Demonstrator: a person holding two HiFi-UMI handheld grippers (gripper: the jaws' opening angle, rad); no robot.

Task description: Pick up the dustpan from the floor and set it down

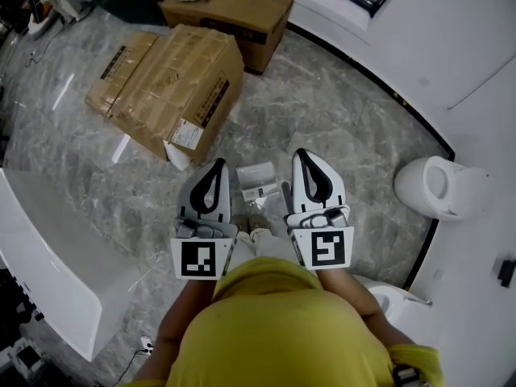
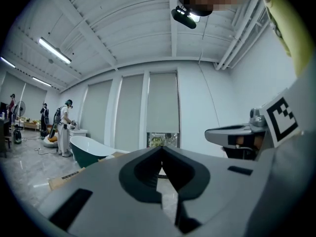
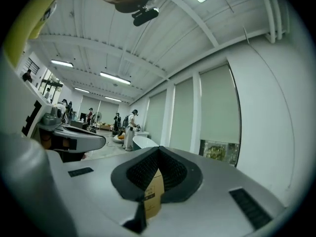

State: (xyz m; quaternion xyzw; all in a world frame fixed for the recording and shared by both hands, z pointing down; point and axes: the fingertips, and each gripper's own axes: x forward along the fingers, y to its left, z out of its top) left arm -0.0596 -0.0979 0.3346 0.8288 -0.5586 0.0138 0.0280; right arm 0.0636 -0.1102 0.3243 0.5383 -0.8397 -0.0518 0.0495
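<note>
Three cardboard boxes [image 1: 177, 87] and toilet [image 1: 439, 185] on grey marble floor [image 1: 339, 111]; left tongs [image 1: 220, 163], right tongs [image 1: 299, 152] closed, empty.

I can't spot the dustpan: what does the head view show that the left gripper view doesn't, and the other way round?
Head view only: the toilet, a small white package on the marble floor. Left gripper view only: the window blinds, ceiling lights, a person standing far off. Both: the right gripper and the cardboard boxes. Neither shows a dustpan.
</note>
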